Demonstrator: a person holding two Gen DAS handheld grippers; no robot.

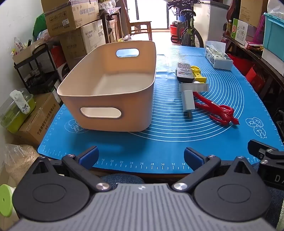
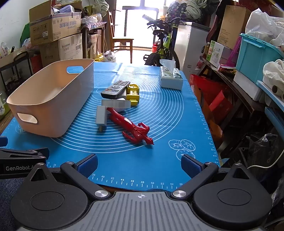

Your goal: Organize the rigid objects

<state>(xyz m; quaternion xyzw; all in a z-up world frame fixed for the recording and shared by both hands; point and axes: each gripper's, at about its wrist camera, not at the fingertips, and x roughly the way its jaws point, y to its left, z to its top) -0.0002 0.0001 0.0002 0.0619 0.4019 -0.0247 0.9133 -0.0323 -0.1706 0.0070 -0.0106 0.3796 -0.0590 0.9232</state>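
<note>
An empty beige basket [image 1: 99, 99] [image 2: 53, 99] with handle cut-outs stands on the left of the blue mat [image 1: 159, 142] [image 2: 159, 124]. Right of it lies a cluster: a black remote [image 1: 183, 72] [image 2: 115, 88], a yellow toy [image 1: 198, 73] [image 2: 133, 93], a grey block [image 1: 193, 87] [image 2: 115, 104], a grey charger plug [image 1: 188, 102] [image 2: 101, 116] and a red figure [image 1: 216, 111] [image 2: 134, 130]. My left gripper [image 1: 141, 156] is open and empty at the mat's near edge. My right gripper [image 2: 139, 163] is open and empty, also at the near edge.
A tissue box [image 1: 218, 57] [image 2: 170, 78] sits at the mat's far right. Cardboard boxes [image 1: 71, 16] stack on the left, a bicycle [image 2: 163, 46] stands behind, and shelves with a teal bin [image 2: 255, 55] line the right.
</note>
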